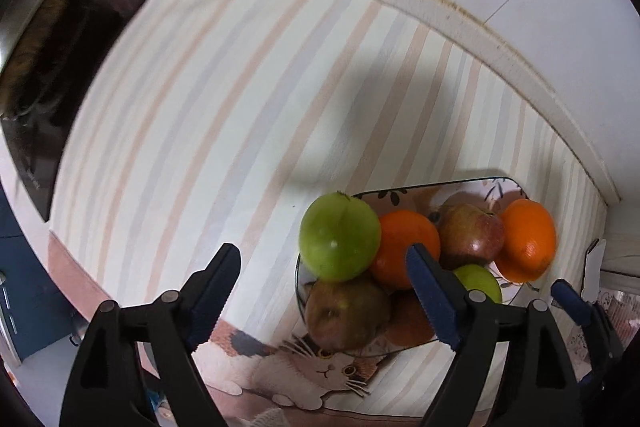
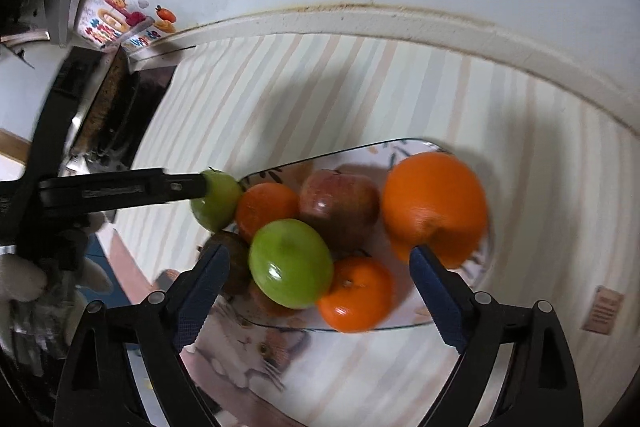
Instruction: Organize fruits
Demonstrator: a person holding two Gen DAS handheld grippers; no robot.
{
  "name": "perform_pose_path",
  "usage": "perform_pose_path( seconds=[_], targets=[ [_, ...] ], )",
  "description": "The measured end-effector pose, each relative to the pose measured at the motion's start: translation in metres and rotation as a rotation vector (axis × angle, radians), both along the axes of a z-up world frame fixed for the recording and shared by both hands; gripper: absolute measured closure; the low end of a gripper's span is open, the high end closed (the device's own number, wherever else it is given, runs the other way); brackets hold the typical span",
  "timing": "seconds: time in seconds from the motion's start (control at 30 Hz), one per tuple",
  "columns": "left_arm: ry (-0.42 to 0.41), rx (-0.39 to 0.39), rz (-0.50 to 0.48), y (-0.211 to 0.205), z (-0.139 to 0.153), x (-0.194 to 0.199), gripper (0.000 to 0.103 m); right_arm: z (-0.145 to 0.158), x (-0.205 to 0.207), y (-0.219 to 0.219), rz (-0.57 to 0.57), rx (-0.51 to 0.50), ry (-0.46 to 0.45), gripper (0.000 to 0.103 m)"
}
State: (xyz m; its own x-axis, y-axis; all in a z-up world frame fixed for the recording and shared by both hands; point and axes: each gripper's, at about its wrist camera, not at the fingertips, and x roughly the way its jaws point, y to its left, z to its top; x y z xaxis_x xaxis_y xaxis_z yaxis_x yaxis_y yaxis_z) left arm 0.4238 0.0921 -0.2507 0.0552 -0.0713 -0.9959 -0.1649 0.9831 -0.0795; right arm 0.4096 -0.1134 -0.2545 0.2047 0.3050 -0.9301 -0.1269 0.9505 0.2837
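The fruit is all heaped on a shallow glass plate point(image 2: 280, 174), rounded at the corners and printed with dark leaves, sitting on the tabletop point(image 1: 224, 99) under a cloth of pale pastel stripes with a cartoon cat point(image 1: 332, 371) at its near edge. A glossy green apple point(image 1: 340, 237) rides on the plate's left rim, smooth-skinned with a little stem nub. Touching it is a pebbly-skinned orange point(image 1: 400, 243), then a red apple point(image 1: 472, 237) with streaky skin, and a larger orange point(image 1: 528, 239) on the far right. A second green apple point(image 2: 290, 263), shiny with a highlight, sits on top of the pile nearer the front, a smaller orange point(image 2: 356, 297) just beside it, and a dull brownish apple point(image 1: 346, 315) tucked low at the left.

The left gripper point(image 1: 324, 301) hangs pointing straight down above the plate's left end, its black frame and blue serrated pads standing wide with nothing clasped; the first green apple lies just beyond the tips, free. The right gripper point(image 2: 320, 289) tilts steeply down over the pile, jaws spread wide as well, the shiny green apple and small orange showing in the gap but no pad pressing on either. A light-gloved hand point(image 2: 20, 279) shows at the left edge of the right wrist view.
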Motion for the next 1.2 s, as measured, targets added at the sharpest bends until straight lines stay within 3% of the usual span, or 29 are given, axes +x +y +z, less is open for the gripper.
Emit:
perform_pose_path(
  seconds=[0.13, 0.33, 0.7, 0.93, 1.2],
  targets=[
    [-0.081, 0.03, 0.02, -0.006, 0.024, -0.028, 0.019, 0.012, -0.015, -0.007, 0.009, -0.094, -0.046, 0.006],
    [-0.177, 0.057, 0.039, -0.019, 0.052, -0.08, 0.019, 0.028, -0.043, -0.016, 0.011, -0.156, -0.093, 0.006],
    [-0.356, 0.131, 0.007, -0.04, 0.109, -0.151, 0.019, 0.089, -0.107, -0.021, 0.002, -0.185, -0.231, 0.006],
    [-0.458, 0.129, -0.023, -0.044, 0.143, -0.198, 0.019, 0.126, -0.16, -0.024, -0.045, -0.174, -0.303, 0.006],
    [-0.501, 0.099, -0.046, -0.043, 0.162, -0.242, 0.019, 0.16, -0.22, -0.023, -0.082, -0.161, -0.361, 0.006]
  ],
)
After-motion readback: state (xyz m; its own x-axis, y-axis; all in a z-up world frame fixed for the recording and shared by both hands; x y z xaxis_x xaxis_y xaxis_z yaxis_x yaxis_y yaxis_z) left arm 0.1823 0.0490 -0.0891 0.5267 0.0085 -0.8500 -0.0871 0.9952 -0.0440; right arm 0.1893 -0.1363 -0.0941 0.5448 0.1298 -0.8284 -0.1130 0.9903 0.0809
